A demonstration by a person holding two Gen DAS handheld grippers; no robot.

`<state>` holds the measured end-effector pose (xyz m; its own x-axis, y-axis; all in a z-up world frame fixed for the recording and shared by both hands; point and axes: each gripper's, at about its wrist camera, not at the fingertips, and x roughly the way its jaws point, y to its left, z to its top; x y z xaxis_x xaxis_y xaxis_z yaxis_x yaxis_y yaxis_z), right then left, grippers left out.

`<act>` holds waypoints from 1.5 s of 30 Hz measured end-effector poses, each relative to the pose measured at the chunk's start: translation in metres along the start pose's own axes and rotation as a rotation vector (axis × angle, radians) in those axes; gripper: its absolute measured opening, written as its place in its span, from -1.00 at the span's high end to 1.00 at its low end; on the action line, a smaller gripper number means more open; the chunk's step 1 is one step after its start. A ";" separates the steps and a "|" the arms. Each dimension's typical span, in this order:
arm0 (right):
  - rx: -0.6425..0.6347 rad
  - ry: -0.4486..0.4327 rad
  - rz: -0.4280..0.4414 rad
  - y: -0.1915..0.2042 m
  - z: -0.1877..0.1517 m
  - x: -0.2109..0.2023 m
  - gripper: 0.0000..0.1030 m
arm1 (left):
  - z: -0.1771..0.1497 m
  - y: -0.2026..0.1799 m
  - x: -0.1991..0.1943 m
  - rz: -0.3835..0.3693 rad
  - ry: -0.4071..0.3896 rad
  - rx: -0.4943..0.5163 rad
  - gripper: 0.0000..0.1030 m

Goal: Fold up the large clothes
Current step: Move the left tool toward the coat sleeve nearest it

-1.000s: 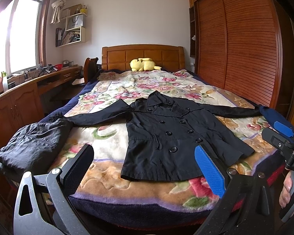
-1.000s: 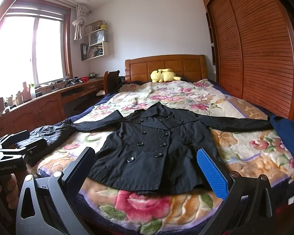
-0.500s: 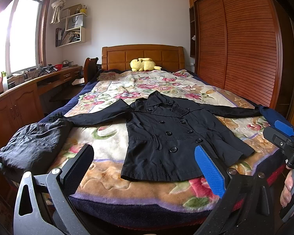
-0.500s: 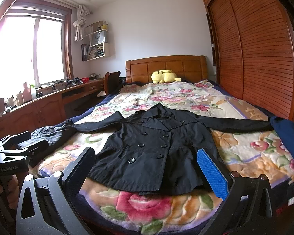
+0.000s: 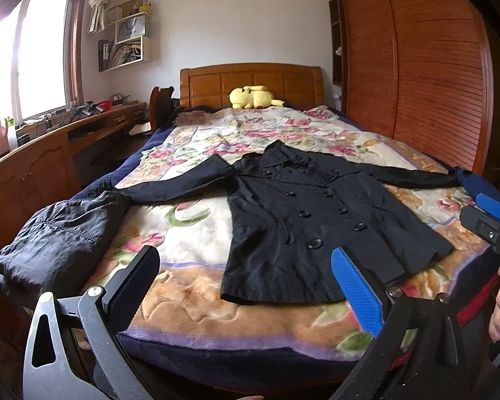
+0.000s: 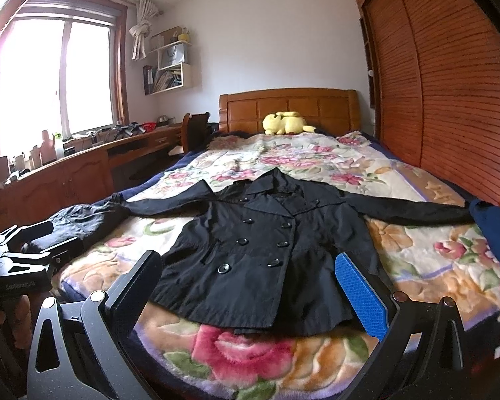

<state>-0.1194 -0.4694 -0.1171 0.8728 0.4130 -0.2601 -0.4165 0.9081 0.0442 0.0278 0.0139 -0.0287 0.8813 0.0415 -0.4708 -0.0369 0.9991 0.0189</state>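
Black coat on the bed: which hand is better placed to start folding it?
Probably the right gripper: the black coat lies centred between its open jaws, hem close; the left gripper sees it offset rightward.

Black coat [image 6: 263, 250] of smooth, faintly sheened cloth with glossy buttons, floral blanket [image 6: 416, 253] plush and matt, headboard [image 6: 288, 108] polished wood, wardrobe doors [image 6: 450, 93] slatted wood

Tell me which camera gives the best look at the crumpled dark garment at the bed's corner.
The left wrist view. There the crumpled dark garment lies large and unobstructed beside the black coat, seams visible. In the right wrist view it is smaller, and the left gripper covers part of it.
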 end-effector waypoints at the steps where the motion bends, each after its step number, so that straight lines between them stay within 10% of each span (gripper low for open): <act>1: -0.006 0.008 0.003 0.000 0.000 0.006 -1.00 | -0.001 0.003 0.004 0.005 0.004 -0.001 -1.00; 34: -0.123 0.096 0.134 0.010 0.046 0.208 -1.00 | 0.009 0.093 0.170 0.053 0.163 -0.029 -1.00; 45: -0.092 0.252 0.162 -0.004 0.006 0.274 -1.00 | 0.034 0.123 0.230 0.049 0.211 -0.035 -1.00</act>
<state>0.1230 -0.3598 -0.1823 0.7075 0.5110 -0.4881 -0.5761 0.8171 0.0204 0.2420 0.1465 -0.1041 0.7599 0.0849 -0.6445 -0.0963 0.9952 0.0175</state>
